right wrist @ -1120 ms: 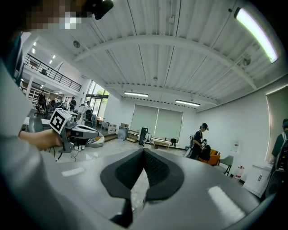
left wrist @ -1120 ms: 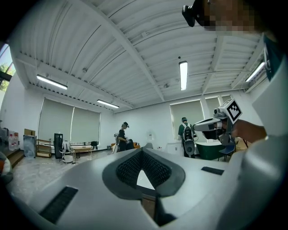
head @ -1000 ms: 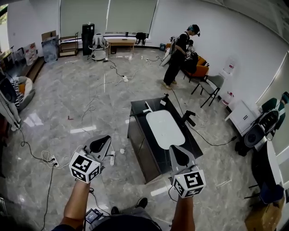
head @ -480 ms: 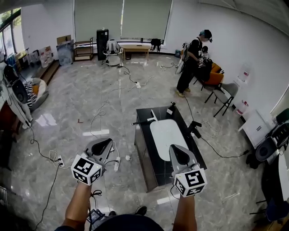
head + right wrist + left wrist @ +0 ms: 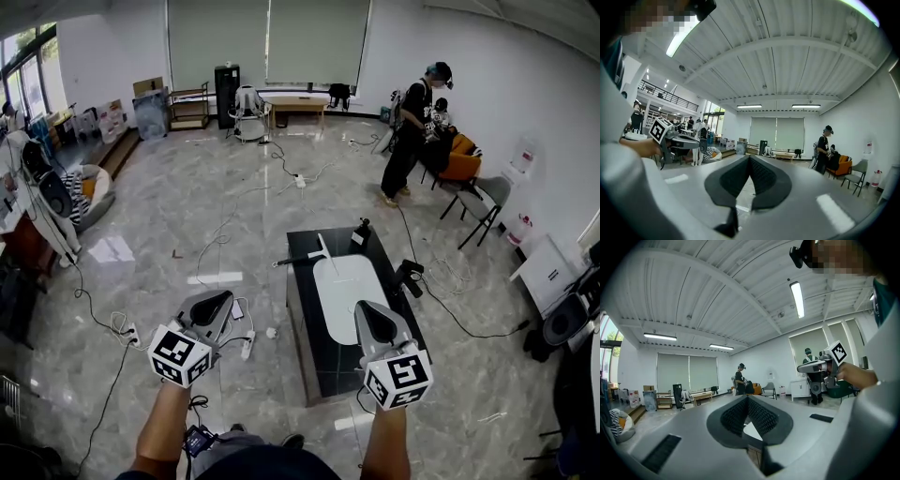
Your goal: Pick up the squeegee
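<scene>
The left gripper (image 5: pixel 217 302) sits in the lower left of the head view, held out about level over the floor, to the left of the table. Its own view shows its jaws pressed together with nothing between them. It looks parked in a carrying pose, closed because there is nothing yet to grip.

Right of it, near the middle of the frame, stands a dark table (image 5: pixel 323 342). The squeegee (image 5: pixel 319 251) appears to lie flat at the table's far left corner, though it is small in the picture. Its long axis runs roughly left to right. A thin dark handle pokes out past the table's left edge, and the pale head points in toward the table's middle. It lies just beside the far end of a white oval board (image 5: pixel 345 286).

The right gripper (image 5: pixel 362 311) hangs over the near end of the table. It is also closed and empty in its own view, and well short of the squeegee. Either gripper would have to open before the pick.
</scene>
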{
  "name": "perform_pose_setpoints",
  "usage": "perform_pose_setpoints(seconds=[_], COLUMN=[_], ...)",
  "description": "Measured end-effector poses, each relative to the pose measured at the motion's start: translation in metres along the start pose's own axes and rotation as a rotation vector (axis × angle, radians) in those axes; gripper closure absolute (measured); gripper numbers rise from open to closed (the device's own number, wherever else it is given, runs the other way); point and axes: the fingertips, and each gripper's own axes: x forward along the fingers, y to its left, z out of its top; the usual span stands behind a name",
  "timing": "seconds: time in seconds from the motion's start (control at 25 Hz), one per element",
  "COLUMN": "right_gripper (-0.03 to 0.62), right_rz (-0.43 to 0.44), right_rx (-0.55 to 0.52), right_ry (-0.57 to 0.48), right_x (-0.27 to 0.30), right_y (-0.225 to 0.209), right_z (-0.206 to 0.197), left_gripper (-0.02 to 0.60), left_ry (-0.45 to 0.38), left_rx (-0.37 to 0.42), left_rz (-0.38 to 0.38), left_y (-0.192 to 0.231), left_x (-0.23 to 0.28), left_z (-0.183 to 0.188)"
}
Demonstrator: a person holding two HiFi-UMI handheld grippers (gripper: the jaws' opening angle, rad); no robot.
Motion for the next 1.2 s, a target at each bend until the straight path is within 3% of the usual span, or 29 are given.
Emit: perform_pose_setpoints(seconds=[0.28,0.56,1.2], right_gripper=[0.585,0.585,0.585], right_rz=[-0.014,-0.095,-0.237], right_rx=[0.005,-0.009,-0.030], right_ry=[0.028,0.059,0.135], right_x=[0.016,0.045,0.171], right_y=[-0.025,-0.056,-0.082], right_z=[-0.014,-0.018,-0.026], left_gripper=[0.577,0.577,0.576], left_ry=[0.003,-0.017,-0.037], left_rx=[-0.023,-0.033,-0.082], left_rz=[-0.030,-0.136,-0.306], left_y=[0.003,0.018,0.124], left_x=[0.046,0.119,0.249], left_z=[-0.009,-0.010,-0.031])
